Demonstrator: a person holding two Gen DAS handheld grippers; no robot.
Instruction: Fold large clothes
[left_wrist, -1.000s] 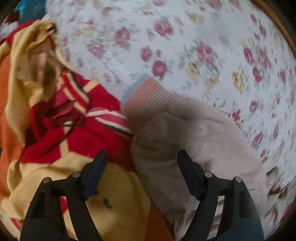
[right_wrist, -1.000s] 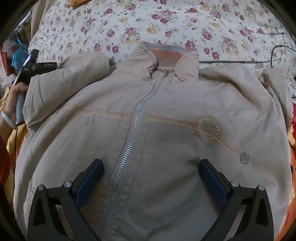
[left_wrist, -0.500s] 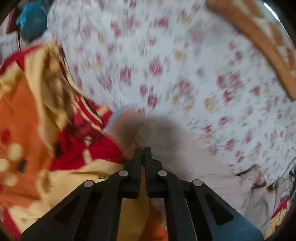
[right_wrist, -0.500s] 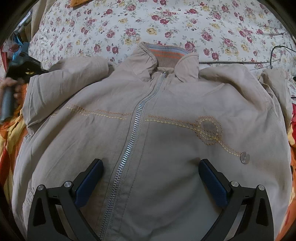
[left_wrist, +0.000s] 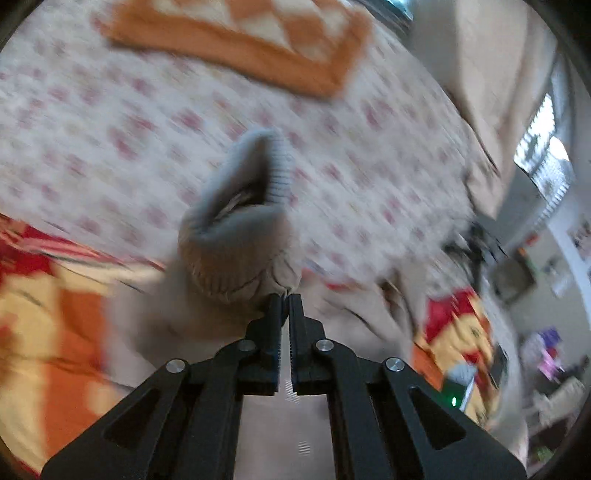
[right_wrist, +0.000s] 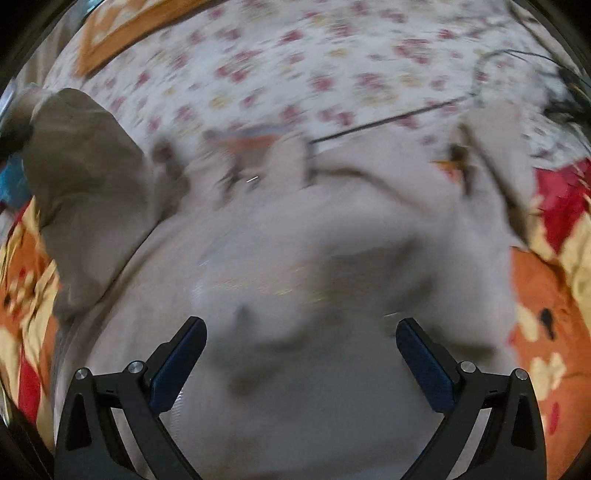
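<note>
the beige jacket (right_wrist: 295, 258) lies spread, front up, on the flowered bed (right_wrist: 295, 74), so folding is only starting: the left tool (left_wrist: 283, 297) is clenched on the sleeve cuff (left_wrist: 236, 236), lifted beside the jacket body, while the right tool (right_wrist: 301, 343) hangs released above its front.

The left wrist view is taken along the left gripper (left_wrist: 284, 297), angled down and very close to a raised sleeve cuff (left_wrist: 236, 236), with the room seen beyond. The right wrist view is aimed steeply down over the jacket (right_wrist: 295, 266) from nearby. The jacket and floral sheet (right_wrist: 295, 62) are shared by both.
</note>
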